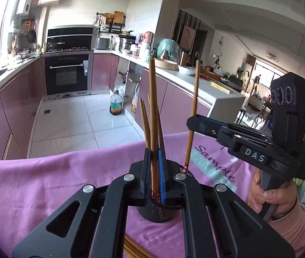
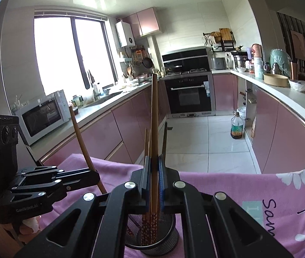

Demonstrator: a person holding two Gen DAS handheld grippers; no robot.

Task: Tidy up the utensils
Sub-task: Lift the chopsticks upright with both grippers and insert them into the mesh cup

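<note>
Black mesh holder (image 1: 155, 211) sat directly under the left gripper (image 1: 155, 172), whose jaws were clamped on one wooden chopstick (image 1: 153, 116), patterned tip just over the rim. Just right of it, the right gripper (image 1: 192, 122) pinched a second chopstick (image 1: 192, 116), tip beside the holder. Several chopsticks (image 2: 147, 225) already stood inside. Beyond lay the pink cloth (image 1: 45, 185). Step, as judged: dropping sticks into the holder. Next move calls for lowering each tip inside before release.
</note>
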